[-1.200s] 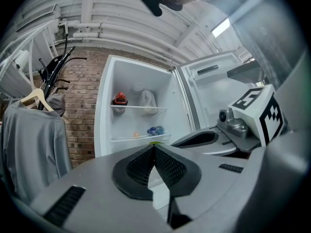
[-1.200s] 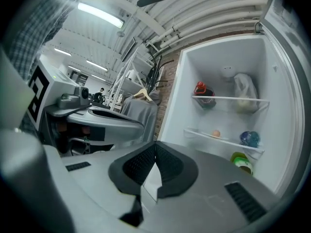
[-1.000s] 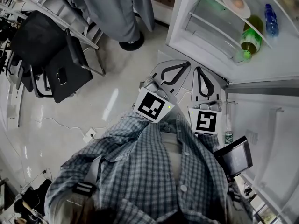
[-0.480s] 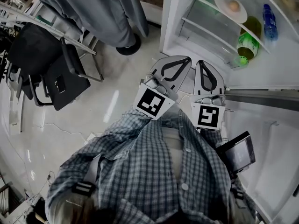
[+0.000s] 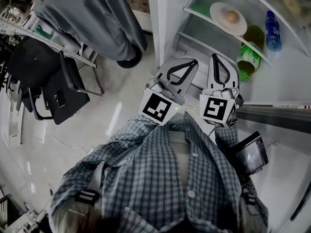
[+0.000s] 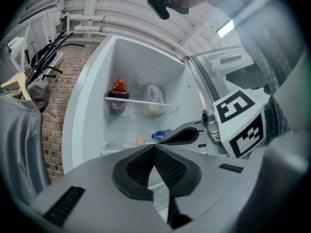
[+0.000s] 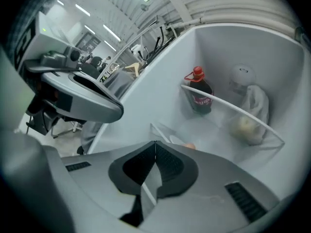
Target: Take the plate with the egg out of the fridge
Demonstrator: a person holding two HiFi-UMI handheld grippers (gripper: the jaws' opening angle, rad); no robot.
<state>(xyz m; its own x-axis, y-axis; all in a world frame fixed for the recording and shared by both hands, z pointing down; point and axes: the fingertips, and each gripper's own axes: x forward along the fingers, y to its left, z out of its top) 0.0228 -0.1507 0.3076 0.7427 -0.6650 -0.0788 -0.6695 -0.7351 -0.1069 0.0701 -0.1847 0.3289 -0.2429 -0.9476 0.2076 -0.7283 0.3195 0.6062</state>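
Fridge (image 5: pixel 164 18) stood open; plate (image 5: pixel 217 8) with egg (image 5: pixel 233 16) on shelf (image 5: pixel 197 12), probably glass. Left gripper (image 6: pixel 154 147) and right gripper (image 7: pixel 155 143) closed, empty, apart from plate.

The plate (image 5: pixel 218 11) lies on a shelf (image 5: pixel 197 8) inside the open fridge (image 5: pixel 165 23), the egg (image 5: pixel 233 16) on it, with one bottle (image 5: pixel 249 52) just to its right and a second bottle (image 5: pixel 272 30) farther right. The left tool (image 5: pixel 193 62) and right tool (image 5: pixel 215 57) stand side by side before that shelf, apart from the plate. On the shelf above, a capped bottle (image 7: pixel 199 95) stands left of a bag (image 7: pixel 250 115), and a chair (image 5: pixel 53 81) stands on the floor (image 5: pixel 121 96) well left of the fridge.
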